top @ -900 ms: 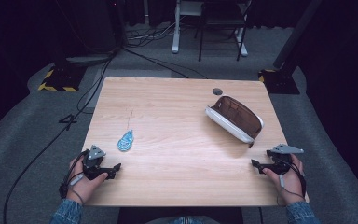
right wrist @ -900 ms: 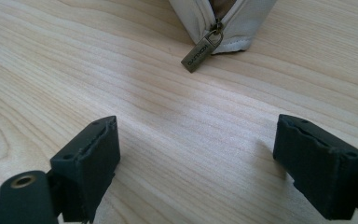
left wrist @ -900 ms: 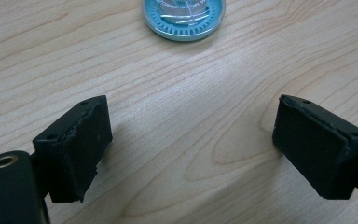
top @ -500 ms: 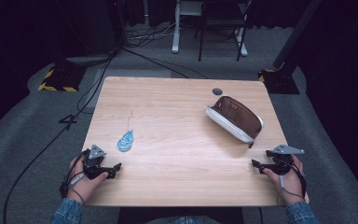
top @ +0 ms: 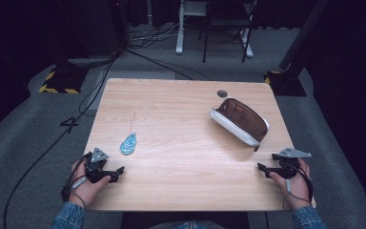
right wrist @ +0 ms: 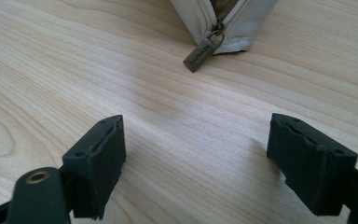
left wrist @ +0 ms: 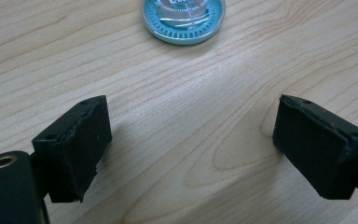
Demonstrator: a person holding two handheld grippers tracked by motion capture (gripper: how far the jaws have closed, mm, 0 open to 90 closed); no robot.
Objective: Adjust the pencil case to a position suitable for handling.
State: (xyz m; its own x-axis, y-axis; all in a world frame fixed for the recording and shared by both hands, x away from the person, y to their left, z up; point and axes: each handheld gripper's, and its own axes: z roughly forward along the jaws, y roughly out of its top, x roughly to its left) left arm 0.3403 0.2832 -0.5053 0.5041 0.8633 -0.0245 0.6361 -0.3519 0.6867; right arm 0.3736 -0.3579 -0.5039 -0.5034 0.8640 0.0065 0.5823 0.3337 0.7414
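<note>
High view: left tool [top: 116, 172] resting near the front left edge of the wooden bench [top: 181, 100], jaws spread wide, nothing between them; small blue tape dispenser [top: 129, 143] lying flat just ahead of it, apart from the jaws; right tool [top: 263, 169] at the front right edge, likewise released and empty; open white pouch [top: 240, 121] with brown lining nearby, untouched. Right gripper view: zipper pull [right wrist: 203, 50] hanging at the pouch's near end, clear of the jaws.
</note>
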